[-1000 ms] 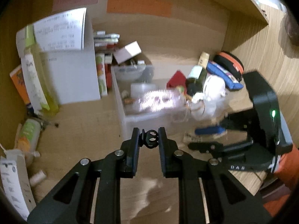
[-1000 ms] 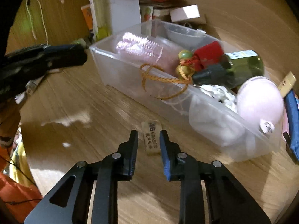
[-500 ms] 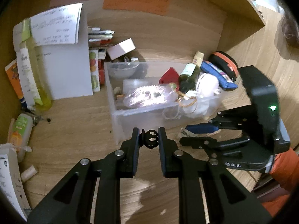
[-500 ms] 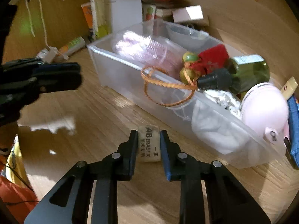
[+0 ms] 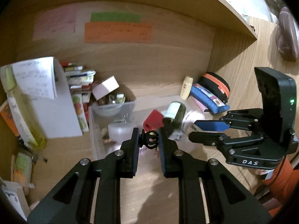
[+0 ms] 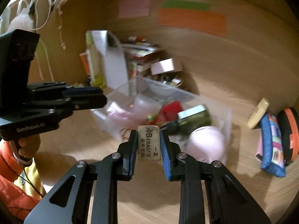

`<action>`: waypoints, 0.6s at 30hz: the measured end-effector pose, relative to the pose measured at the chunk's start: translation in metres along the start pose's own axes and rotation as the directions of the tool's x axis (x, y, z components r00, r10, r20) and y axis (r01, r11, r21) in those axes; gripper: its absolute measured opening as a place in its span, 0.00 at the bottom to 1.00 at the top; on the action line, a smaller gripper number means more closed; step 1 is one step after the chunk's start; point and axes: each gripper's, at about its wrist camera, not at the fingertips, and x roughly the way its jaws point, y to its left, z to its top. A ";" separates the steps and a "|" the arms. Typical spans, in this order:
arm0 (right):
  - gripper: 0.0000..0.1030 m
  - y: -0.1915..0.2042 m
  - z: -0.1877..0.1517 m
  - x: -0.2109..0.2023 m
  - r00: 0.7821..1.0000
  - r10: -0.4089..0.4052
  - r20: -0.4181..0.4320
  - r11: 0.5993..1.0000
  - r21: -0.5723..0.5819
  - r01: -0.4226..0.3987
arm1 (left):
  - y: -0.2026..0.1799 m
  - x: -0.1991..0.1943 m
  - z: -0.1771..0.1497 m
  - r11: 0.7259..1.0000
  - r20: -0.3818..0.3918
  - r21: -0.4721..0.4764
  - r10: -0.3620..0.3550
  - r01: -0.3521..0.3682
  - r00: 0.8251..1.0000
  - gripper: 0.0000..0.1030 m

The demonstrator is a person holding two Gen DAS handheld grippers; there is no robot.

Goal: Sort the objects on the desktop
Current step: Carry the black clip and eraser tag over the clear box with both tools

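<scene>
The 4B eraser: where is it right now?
In the right wrist view the 4B eraser sits clamped between the right gripper's jaws, raised off the desk just in front of the clear plastic bin.

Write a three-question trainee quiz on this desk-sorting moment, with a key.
1. Multiple choice: what is clamped in the right gripper?
A. a green bottle
B. an eraser
C. a pencil case

2. True or false: the left gripper is empty.

3. Fill in: the red block and the green bottle lie inside the clear plastic ____.

Key
1. B. The eraser sits between the pads, off the desk.
2. False. It is shut on a small black clip.
3. Bin.
</scene>
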 end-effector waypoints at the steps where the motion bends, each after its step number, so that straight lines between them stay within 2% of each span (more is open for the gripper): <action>1: 0.21 -0.003 0.004 0.001 1.000 -0.005 0.002 1.000 0.004 0.005 | -0.001 0.004 0.002 1.000 -0.002 0.000 -0.003 0.003 1.000 0.18; 7: 0.21 -0.025 0.005 0.024 0.999 -0.015 -0.040 0.999 0.047 0.017 | -0.006 0.042 0.001 1.000 -0.070 0.004 -0.026 0.027 0.997 0.18; 11: 0.21 -0.035 0.002 0.038 0.998 -0.007 -0.066 0.997 0.074 0.012 | -0.004 0.072 -0.005 1.000 -0.146 0.002 -0.024 0.025 0.989 0.18; 18: 0.21 -0.038 -0.003 0.048 0.996 -0.012 -0.088 0.997 0.073 0.018 | 0.003 0.071 -0.007 0.999 -0.151 -0.017 -0.034 0.032 0.988 0.18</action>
